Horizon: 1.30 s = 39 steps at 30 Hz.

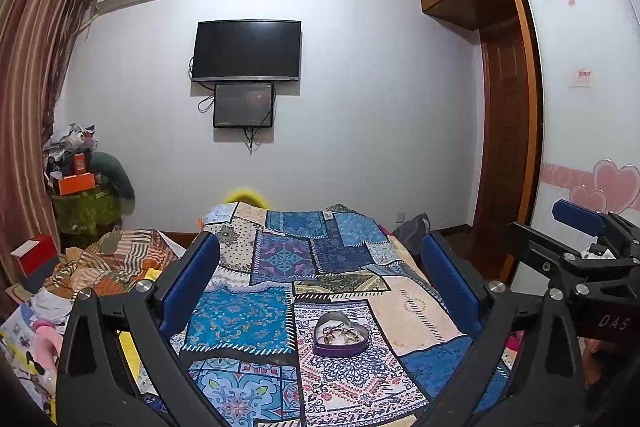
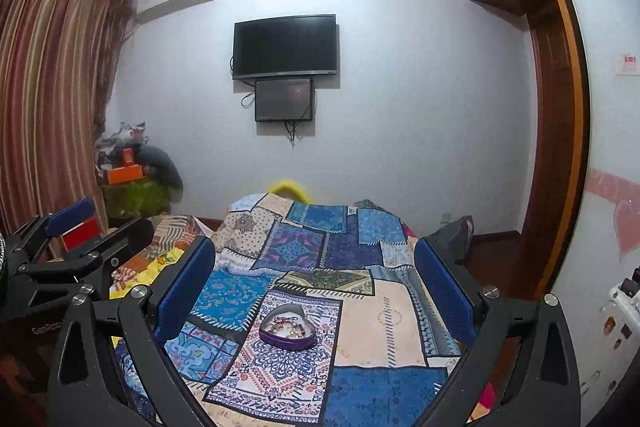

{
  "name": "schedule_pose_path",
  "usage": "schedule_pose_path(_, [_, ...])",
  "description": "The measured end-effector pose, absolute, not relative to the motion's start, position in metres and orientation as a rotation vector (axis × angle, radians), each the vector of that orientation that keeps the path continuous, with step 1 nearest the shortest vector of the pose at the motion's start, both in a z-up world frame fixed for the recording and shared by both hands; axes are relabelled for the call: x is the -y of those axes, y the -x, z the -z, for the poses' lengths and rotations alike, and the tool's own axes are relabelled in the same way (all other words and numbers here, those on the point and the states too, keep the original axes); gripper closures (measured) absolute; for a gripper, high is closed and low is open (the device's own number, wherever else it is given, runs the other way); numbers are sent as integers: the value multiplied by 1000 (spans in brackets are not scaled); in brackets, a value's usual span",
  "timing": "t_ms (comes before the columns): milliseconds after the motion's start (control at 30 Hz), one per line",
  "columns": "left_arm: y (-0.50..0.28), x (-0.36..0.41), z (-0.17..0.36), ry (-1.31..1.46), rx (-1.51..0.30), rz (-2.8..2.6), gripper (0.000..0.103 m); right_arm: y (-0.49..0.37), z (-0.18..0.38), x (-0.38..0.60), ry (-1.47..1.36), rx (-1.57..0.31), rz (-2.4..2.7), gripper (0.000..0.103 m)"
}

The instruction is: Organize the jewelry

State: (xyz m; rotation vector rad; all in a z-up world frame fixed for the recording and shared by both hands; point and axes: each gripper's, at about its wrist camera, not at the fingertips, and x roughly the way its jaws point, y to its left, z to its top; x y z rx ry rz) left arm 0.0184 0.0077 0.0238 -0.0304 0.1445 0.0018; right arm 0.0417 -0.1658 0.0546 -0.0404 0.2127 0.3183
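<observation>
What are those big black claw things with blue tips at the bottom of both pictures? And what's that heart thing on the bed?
Those claws are two grabbing tools, one held in each of a person's hands. Each tool has a small camera looking out between its two fingers, so you get two pictures of the same bedroom. One picture comes from the left gripper, the other from the right gripper. Both are wide open and hold nothing. On the patchwork bedspread sits a heart-shaped box with purple sides, open on top, with gold-coloured jewelry inside. In the left picture, the other tool peeks in at the right edge.
</observation>
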Motion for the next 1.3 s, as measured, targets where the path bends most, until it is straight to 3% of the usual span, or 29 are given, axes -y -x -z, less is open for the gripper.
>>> schedule_pose_path(1300, [-37,-18,-10,93,-205,30,1,-51,-52,170,12,-240,-299,4])
